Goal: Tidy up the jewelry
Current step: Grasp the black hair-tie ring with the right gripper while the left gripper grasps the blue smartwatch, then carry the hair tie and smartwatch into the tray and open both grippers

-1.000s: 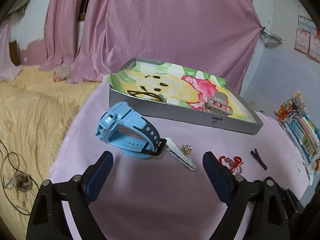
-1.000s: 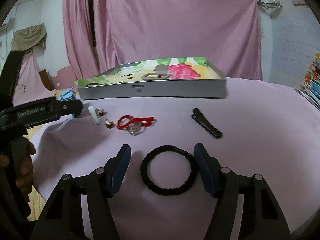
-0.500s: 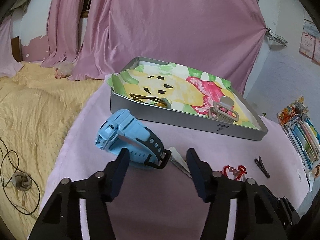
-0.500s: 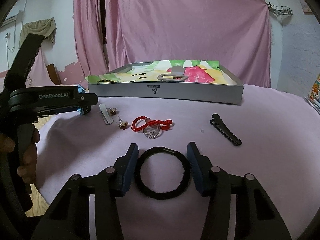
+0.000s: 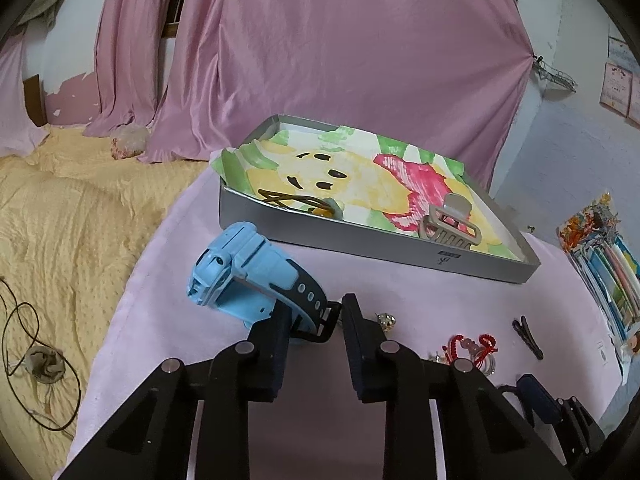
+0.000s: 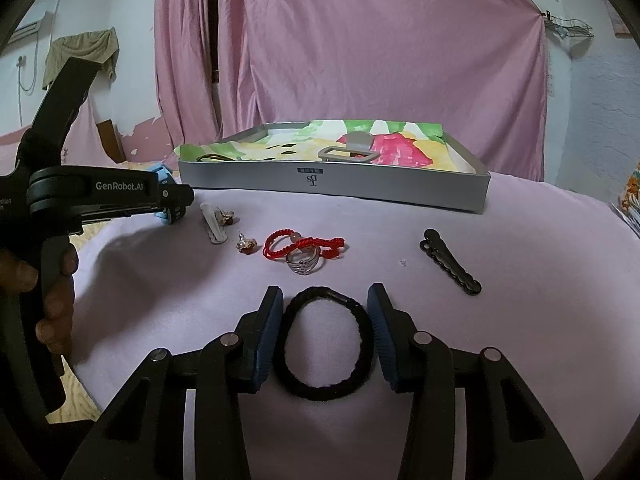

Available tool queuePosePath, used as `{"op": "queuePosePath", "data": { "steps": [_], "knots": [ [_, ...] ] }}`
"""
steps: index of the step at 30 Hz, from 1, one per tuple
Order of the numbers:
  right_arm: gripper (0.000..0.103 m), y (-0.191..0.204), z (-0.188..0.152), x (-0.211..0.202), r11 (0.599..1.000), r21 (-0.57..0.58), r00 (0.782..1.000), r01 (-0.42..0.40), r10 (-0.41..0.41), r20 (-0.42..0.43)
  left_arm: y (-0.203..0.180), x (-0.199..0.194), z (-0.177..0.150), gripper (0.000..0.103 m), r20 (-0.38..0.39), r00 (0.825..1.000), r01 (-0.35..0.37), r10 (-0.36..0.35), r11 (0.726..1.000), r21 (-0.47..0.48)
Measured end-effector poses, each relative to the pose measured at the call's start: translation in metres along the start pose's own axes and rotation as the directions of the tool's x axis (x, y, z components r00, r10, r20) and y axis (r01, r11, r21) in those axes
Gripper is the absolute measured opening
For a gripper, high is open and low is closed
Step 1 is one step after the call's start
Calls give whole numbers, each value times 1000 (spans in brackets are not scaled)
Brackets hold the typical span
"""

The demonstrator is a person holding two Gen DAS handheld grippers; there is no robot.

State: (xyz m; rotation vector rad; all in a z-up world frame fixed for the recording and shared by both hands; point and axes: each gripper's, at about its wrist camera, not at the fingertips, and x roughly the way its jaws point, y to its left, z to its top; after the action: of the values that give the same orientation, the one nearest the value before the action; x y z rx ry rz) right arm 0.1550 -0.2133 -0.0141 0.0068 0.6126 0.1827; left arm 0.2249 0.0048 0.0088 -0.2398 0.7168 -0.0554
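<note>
A blue watch point(image 5: 248, 276) lies on its side on the pink tablecloth in front of the silver tray point(image 5: 360, 248). My left gripper point(image 5: 316, 312) has its fingers pressed against the black buckle end of the watch strap. In the right wrist view a black hair tie point(image 6: 320, 394) sits between the fingers of my right gripper point(image 6: 325, 298), squeezed into an oval. Beyond it lie a silver ring point(image 6: 304, 262), a red cord bracelet point(image 6: 296, 242), two small earrings point(image 6: 246, 244), a white clip point(image 6: 212, 228) and a black hair clip point(image 6: 450, 266). A grey claw clip point(image 5: 448, 220) rests in the tray.
The tray point(image 6: 332, 184) is lined with a painted paper and also holds a dark brown wire piece point(image 5: 296, 200). A yellow bedspread point(image 5: 60, 220) with a cable point(image 5: 24, 340) lies left of the table. Coloured packets point(image 5: 608, 264) sit at the right edge. A hand point(image 6: 56, 304) holds the left gripper's handle.
Both grippers have narrowed. The left one moved forward and its fingers came in onto the watch strap. The right one's fingers came in on the hair tie, turning it from round to oval.
</note>
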Motion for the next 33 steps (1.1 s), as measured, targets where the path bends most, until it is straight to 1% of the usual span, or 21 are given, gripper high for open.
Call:
{"op": "queuePosePath", "data": {
  "steps": [2,4,5,6,7,10,12,18,20,24,28,33],
  "knots": [
    [38,-1,0,0,1000,8,1000,-3,3,1,-2,-1,0,22,5,1000,-5,5,1000,8],
    [31,-3,0,-1,1000,20,1000,-2,2,2,-4,-3,-2,21,8,1000,-8,8,1000,14],
    [30,-5,0,-1,1000,25,1000,-2,2,2,-3,-3,-2,15,9,1000,-8,8,1000,15],
    [27,-6,0,-1,999,34,1000,-5,5,3,-4,-5,-3,14,10,1000,-2,2,1000,18],
    [24,-8,0,-1,999,40,1000,-5,5,3,-5,-5,-3,14,8,1000,2,-2,1000,17],
    [20,-9,-1,-2,999,44,1000,-9,9,2,-5,-8,-7,14,12,1000,5,-6,1000,24],
    [16,-10,-1,-2,999,43,1000,-14,14,1,-5,-11,-9,14,18,1000,22,-22,1000,22],
    [7,-12,-2,-3,998,49,999,-48,48,-1,-8,-20,-13,13,30,999,42,-43,998,42],
    [6,-12,-2,-3,997,50,998,-59,59,-2,-9,-22,-14,12,36,998,47,-48,998,44],
    [5,-20,-1,-2,991,96,995,-96,97,-9,-12,-26,-15,11,40,998,53,-56,997,54],
    [5,-22,1,-4,989,109,995,-97,97,-3,-14,-30,-15,6,48,996,73,-76,995,62],
    [5,-24,5,-6,988,120,995,-101,100,11,-17,-33,-14,6,58,994,89,-93,993,72]
  ]
}}
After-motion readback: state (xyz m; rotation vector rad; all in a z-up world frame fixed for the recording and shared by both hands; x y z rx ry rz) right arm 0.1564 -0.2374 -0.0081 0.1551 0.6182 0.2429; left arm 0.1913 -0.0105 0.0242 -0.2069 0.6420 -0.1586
